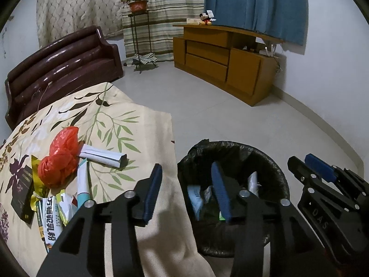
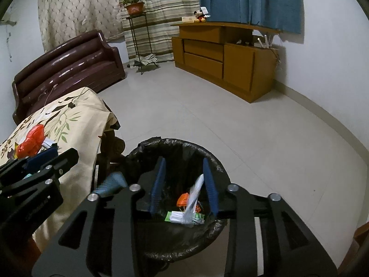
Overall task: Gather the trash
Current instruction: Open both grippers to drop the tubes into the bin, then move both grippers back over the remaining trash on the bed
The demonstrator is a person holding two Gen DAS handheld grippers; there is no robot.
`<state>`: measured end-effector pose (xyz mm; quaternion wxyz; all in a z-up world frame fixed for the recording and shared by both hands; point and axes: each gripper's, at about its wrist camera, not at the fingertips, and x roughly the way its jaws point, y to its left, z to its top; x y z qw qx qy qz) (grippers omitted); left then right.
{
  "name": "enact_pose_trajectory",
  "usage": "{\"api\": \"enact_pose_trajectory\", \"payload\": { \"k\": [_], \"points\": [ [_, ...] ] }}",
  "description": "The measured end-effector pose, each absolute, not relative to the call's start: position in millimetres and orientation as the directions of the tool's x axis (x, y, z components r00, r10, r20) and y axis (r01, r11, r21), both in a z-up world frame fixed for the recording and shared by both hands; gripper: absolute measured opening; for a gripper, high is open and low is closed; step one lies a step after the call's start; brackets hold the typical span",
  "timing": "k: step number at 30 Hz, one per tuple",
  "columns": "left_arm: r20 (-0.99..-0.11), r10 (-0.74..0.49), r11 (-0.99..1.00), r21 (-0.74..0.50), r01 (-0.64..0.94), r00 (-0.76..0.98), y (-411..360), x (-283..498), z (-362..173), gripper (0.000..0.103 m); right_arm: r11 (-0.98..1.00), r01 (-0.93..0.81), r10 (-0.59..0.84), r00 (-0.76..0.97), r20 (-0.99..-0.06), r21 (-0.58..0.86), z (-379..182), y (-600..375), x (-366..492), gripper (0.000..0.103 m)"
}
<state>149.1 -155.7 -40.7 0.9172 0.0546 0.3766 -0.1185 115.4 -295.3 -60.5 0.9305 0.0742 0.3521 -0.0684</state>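
A black-lined trash bin [image 1: 272, 161] stands on the floor beside the cloth-covered table [image 1: 147, 129]; it also shows in the right wrist view [image 2: 175, 147]. On the table lie a red plastic bag [image 1: 61, 157], a white paper box [image 1: 103, 155], a white tube [image 1: 82, 182], snack wrappers [image 1: 52, 214] and a dark booklet [image 1: 23, 191]. My left gripper [image 1: 186, 173] is open and empty, straddling the table edge and bin rim. My right gripper [image 2: 184, 168] is open above the bin; a white wrapper [image 2: 194, 194] is blurred inside the bin between its fingers, over other trash [image 2: 182, 217].
A dark red sofa [image 1: 64, 67] stands behind the table. A wooden cabinet [image 1: 221, 62] with a plush toy [image 1: 205, 19] lines the far wall, next to a plant stand [image 1: 138, 30]. Grey tiled floor [image 1: 230, 120] lies beyond the bin.
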Motion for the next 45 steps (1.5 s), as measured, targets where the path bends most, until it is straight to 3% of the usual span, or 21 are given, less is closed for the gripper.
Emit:
{"api": "enact_pose_trajectory", "payload": {
  "k": [5,9,16,31,45],
  "points": [
    [-0.701,-0.175,0.968,0.006,0.251,0.691,-154,148,-38,0.058,0.979,0.184,-0.079,0.744,-0.664,0.09,-60,-295,114,0.036],
    [-0.692,-0.181,0.969,-0.004,0.247,0.699,-151,145,-32,0.065,0.979,0.185,-0.08,0.747,-0.66,0.09,-58,-294,112,0.044],
    [-0.671,-0.169,0.976,-0.011,0.219,0.722,-130,134,-18,0.069,0.983,0.162,-0.065,0.757,-0.65,0.089,-48,-281,105,0.051],
    [-0.659,-0.034,0.999,-0.021,0.028,0.751,-25,104,-5,0.071,0.996,-0.015,0.068,0.764,-0.642,0.087,-30,-200,92,0.051],
    [-0.698,0.079,0.988,-0.038,-0.147,0.711,61,85,-24,0.071,0.984,-0.162,0.166,0.725,-0.668,0.069,-33,-128,105,0.051]
  ]
}}
